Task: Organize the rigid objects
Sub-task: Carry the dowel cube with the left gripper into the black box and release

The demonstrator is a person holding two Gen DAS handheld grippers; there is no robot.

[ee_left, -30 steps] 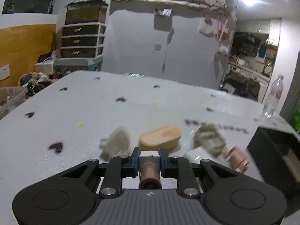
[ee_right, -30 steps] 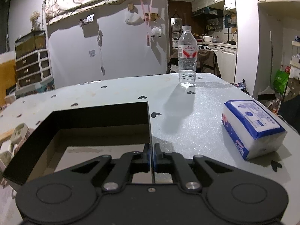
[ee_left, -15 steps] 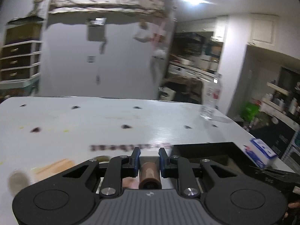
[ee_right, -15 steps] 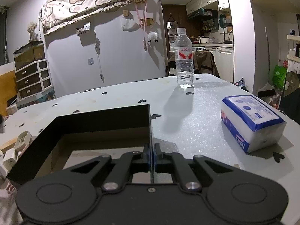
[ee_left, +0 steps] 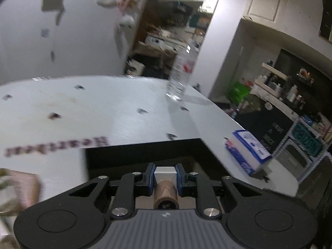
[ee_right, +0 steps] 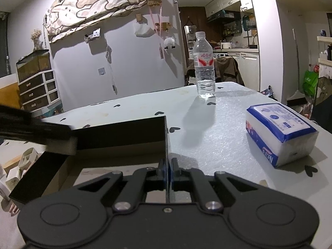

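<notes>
My left gripper point(ee_left: 165, 173) is shut on a small brown tube with a pale square cap point(ee_left: 165, 188), which lies lengthwise between the blue pads. It hangs over the near part of the open black box point(ee_left: 141, 153). In the right wrist view the left gripper point(ee_right: 37, 132) shows as a dark blurred shape over the box's left corner. My right gripper point(ee_right: 167, 166) is shut on the thin right wall of the black box point(ee_right: 124, 132). The box floor that shows is bare brown card.
A water bottle point(ee_right: 204, 68) stands at the far side of the white heart-print table point(ee_right: 207, 128). A blue and white tissue pack point(ee_right: 282, 132) lies right of the box. Loose white and pink items point(ee_right: 25, 161) lie left of it. The table's edge runs close on the right.
The left gripper swung right with the brown tube, from the loose items to above the black box, and has entered the right wrist view. The right gripper kept still on the box wall.
</notes>
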